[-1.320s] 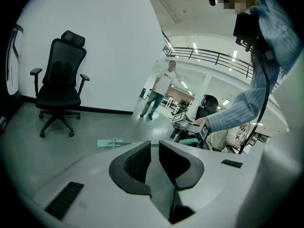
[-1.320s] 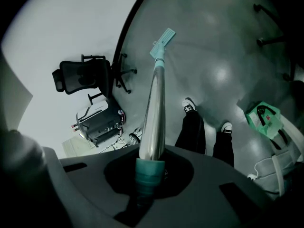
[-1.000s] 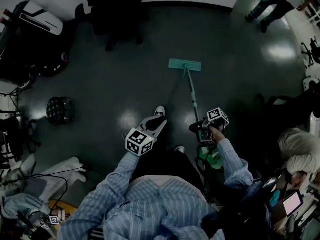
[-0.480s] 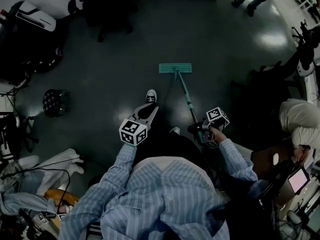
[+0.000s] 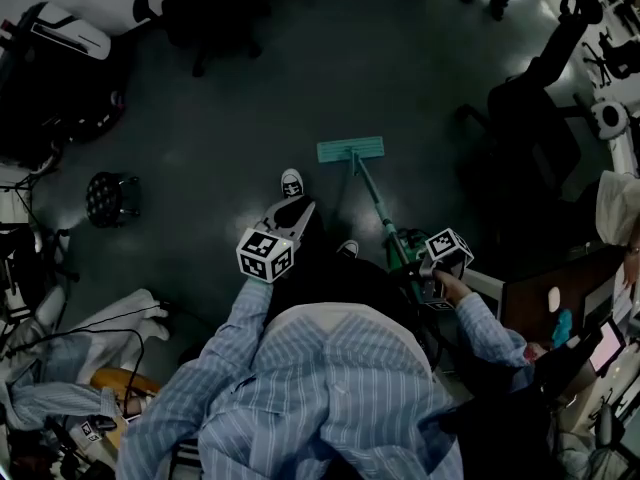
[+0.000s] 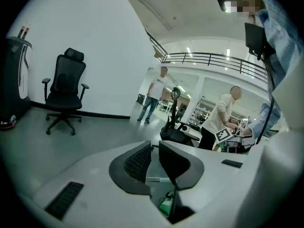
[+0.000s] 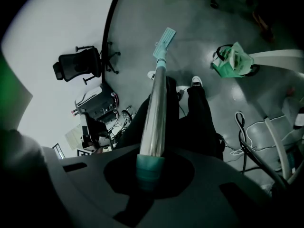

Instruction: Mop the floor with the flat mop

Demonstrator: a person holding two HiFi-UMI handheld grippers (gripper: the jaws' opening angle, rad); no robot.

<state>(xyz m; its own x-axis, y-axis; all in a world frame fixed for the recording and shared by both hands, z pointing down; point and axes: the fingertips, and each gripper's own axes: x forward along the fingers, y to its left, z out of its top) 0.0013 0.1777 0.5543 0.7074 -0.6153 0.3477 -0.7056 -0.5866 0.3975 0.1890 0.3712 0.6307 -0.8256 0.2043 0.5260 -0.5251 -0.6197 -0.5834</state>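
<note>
The flat mop has a teal head [image 5: 350,149] lying flat on the dark floor just ahead of the person's shoes. Its handle [image 5: 376,201] slants back to my right gripper [image 5: 408,258], which is shut on the handle's upper part. In the right gripper view the metal handle [image 7: 156,108] runs from between the jaws down to the mop head [image 7: 165,37]. My left gripper [image 5: 293,213] hangs over the left shoe, away from the mop. In the left gripper view its jaws [image 6: 154,163] stand nearly together with nothing between them.
A black office chair [image 5: 215,18] stands by the far wall and another [image 5: 530,108] at the right. A round stool [image 5: 108,196] and cables [image 5: 60,338] lie at the left. A green bag [image 7: 232,61] sits behind the person's feet. Other people [image 6: 154,93] stand further off.
The mop head has come back towards the person's feet, and the right gripper has drawn back with the handle. The left gripper stays over the left shoe.
</note>
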